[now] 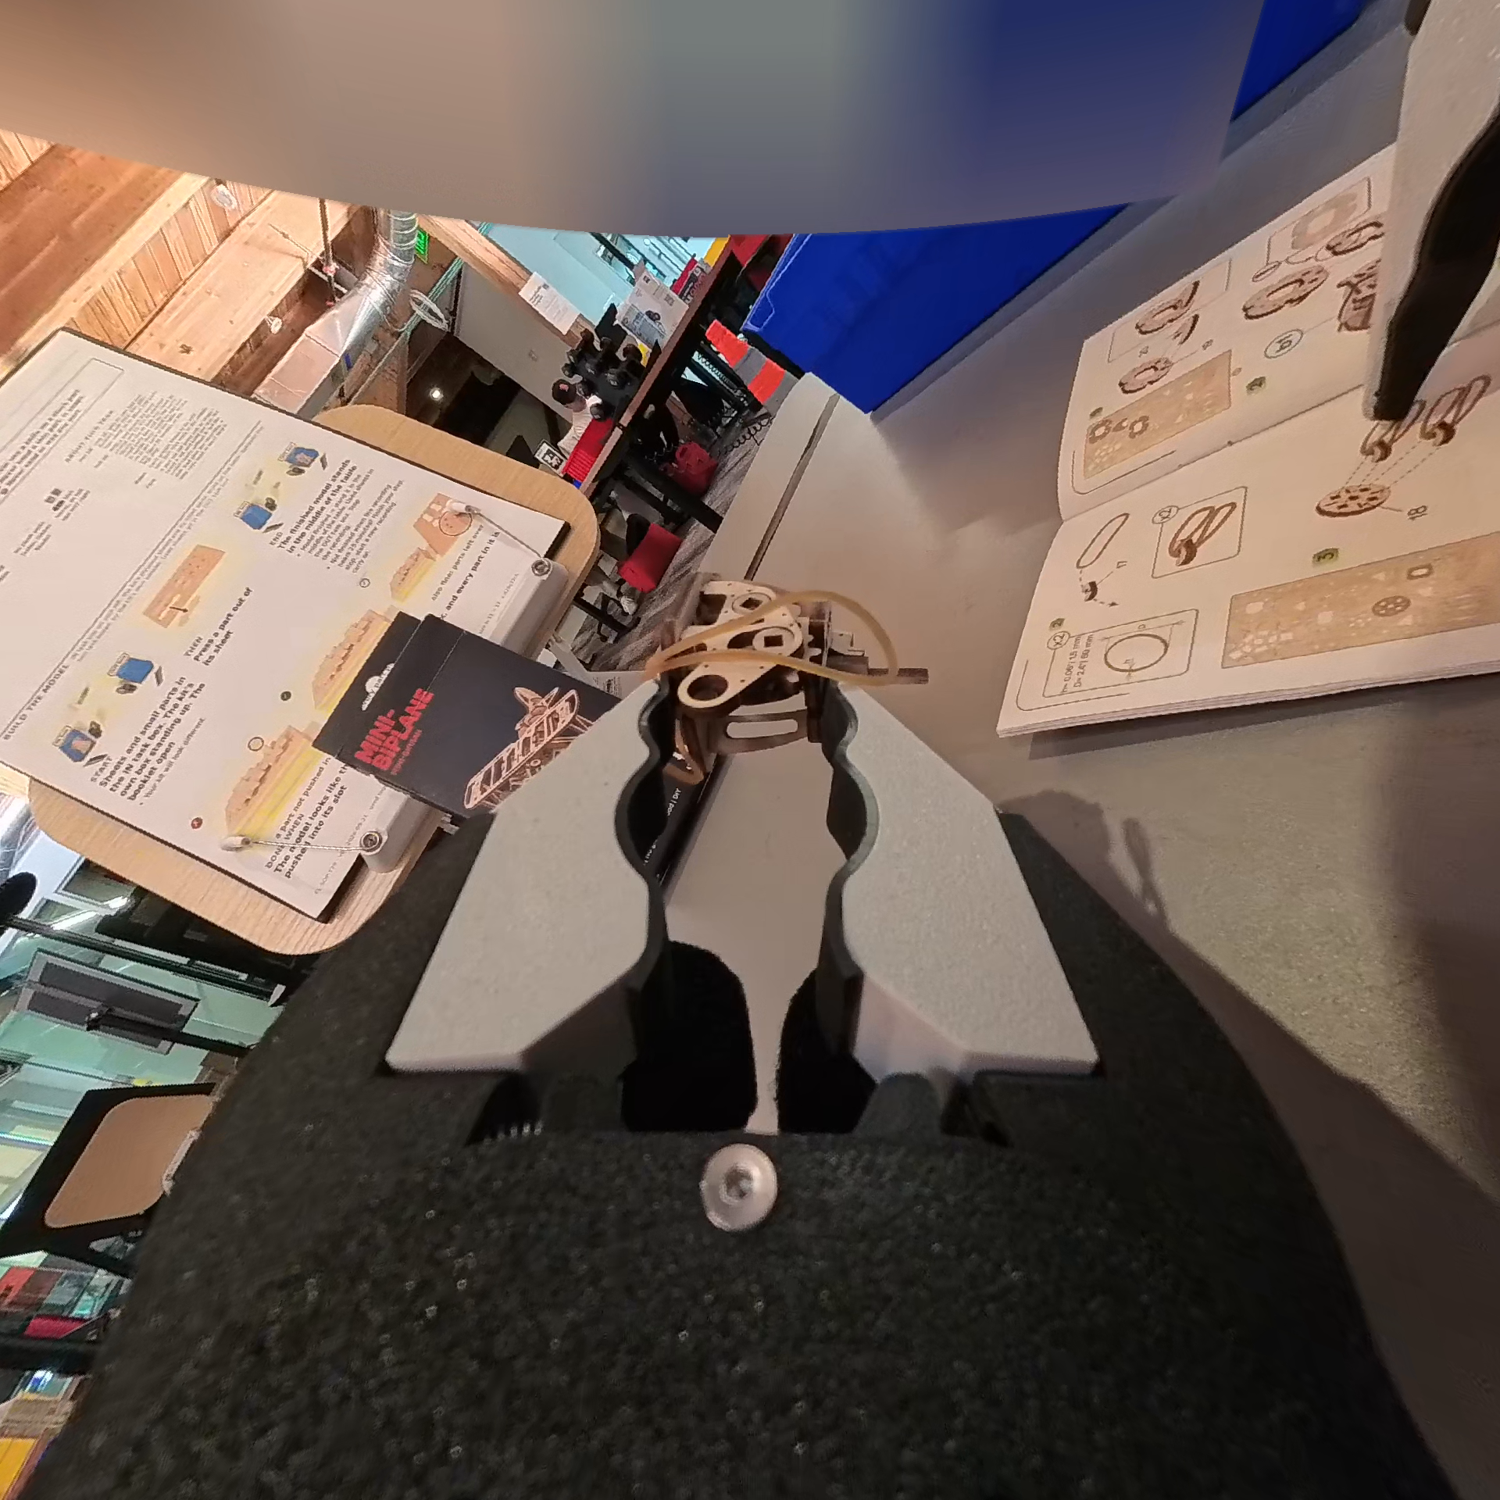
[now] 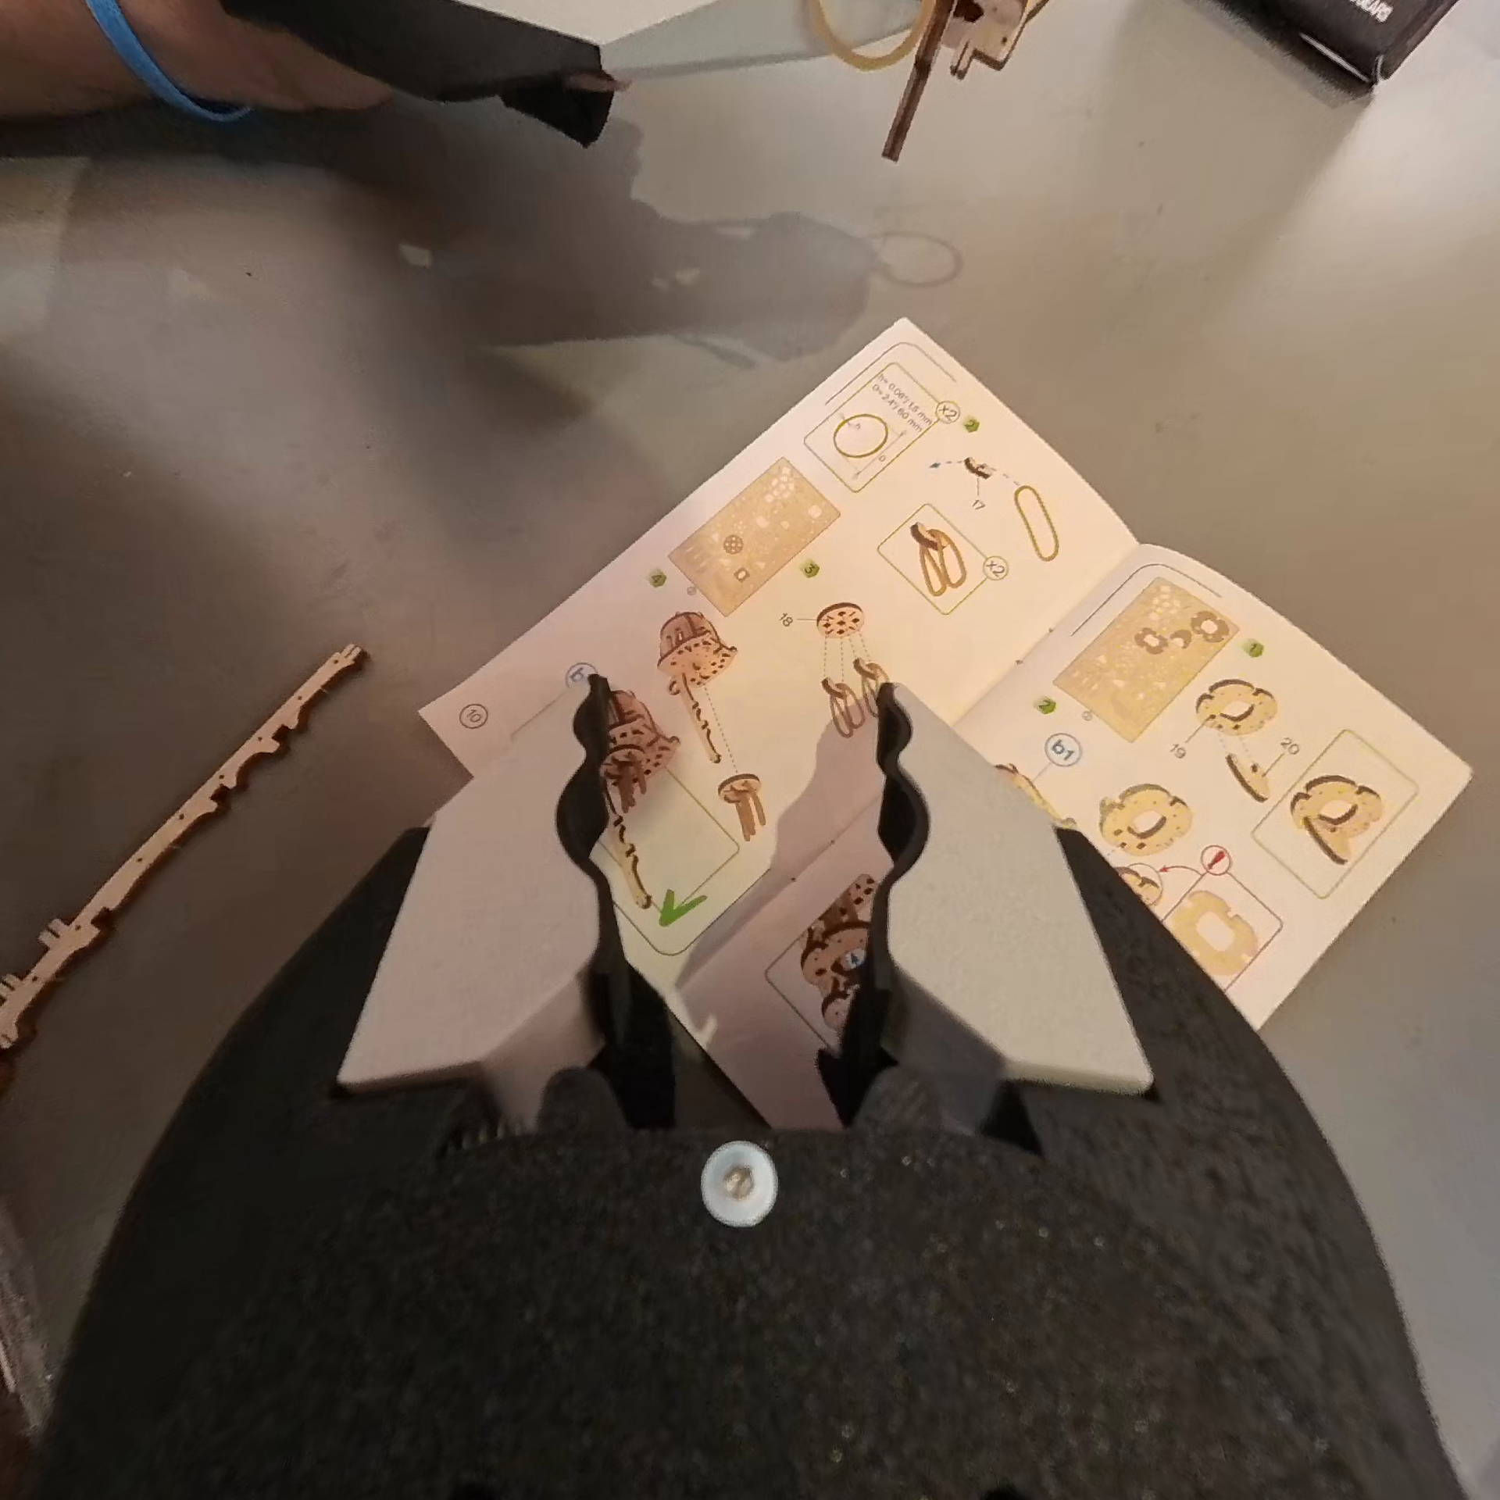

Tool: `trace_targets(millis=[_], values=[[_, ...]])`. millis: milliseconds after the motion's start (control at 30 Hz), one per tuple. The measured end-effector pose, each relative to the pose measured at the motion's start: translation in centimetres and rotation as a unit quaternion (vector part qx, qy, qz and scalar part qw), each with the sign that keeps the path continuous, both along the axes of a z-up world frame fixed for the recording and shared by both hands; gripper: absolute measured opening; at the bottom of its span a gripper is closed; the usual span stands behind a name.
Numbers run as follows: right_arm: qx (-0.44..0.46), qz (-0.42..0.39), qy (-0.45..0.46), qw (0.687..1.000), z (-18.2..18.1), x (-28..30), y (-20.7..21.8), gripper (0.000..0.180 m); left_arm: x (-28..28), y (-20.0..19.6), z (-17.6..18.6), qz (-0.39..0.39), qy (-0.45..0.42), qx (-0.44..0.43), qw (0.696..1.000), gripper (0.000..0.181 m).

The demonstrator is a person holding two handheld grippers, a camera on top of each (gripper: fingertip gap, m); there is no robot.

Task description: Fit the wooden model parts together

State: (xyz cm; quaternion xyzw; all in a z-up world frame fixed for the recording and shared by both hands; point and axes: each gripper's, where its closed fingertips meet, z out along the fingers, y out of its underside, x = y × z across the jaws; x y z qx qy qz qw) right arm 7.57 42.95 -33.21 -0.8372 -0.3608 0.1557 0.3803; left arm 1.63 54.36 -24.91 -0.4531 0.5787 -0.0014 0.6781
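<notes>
My left gripper (image 1: 743, 714) is shut on a small wooden model assembly (image 1: 759, 657) with a tan rubber band (image 1: 852, 621) looped on it and a thin wooden shaft (image 1: 901, 672) sticking out to the right. It holds the assembly above the grey table. The same assembly shows at the top edge of the right wrist view (image 2: 970, 32), its shaft (image 2: 909, 97) pointing down. My right gripper (image 2: 739, 690) is open and empty above the open instruction booklet (image 2: 1015, 617). It also shows in the left wrist view (image 1: 1412, 390). A long notched wooden strip (image 2: 187, 836) lies on the table to the left.
The booklet (image 1: 1266, 503) lies open on the grey table (image 2: 325, 446). A black kit box (image 1: 454, 722) stands at the left by a laminated instruction sheet (image 1: 211, 584) on a wooden board. A blue bin (image 1: 933, 308) stands behind. A hand with a blue wristband (image 2: 154, 65) holds the left gripper. Across from one pair of fingers to the other is roughly 15 cm.
</notes>
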Motion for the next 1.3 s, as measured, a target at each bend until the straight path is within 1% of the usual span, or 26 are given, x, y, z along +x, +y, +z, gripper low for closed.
trace_targets(millis=[67, 133, 300, 400, 1300], values=[[-0.001, 0.004, 0.001, 1.0, 0.0, -0.08, -0.08, 0.067, -0.01, 0.02, 0.0, 0.0, 0.0, 0.0, 1.0, 0.034], [-0.004, 0.02, 0.001, 1.0, -0.05, -0.4, -0.44, 0.076, -0.02, 0.03, 0.02, 0.0, 0.0, 0.0, 1.0, 0.034], [-0.01, 0.026, 0.01, 1.0, 0.0, -0.53, -0.6, 0.08, 0.01, 0.01, -0.04, 0.0, 0.001, 0.0, 1.0, 0.034], [-0.003, 0.03, -0.001, 1.0, -0.09, -0.58, -0.63, 0.079, 0.0, 0.03, -0.05, 0.0, 0.001, 0.0, 1.0, 0.034], [-0.004, 0.03, 0.0, 1.0, -0.07, -0.53, -0.65, 0.078, 0.05, 0.01, -0.24, 0.0, 0.003, -0.001, 1.0, 0.034]])
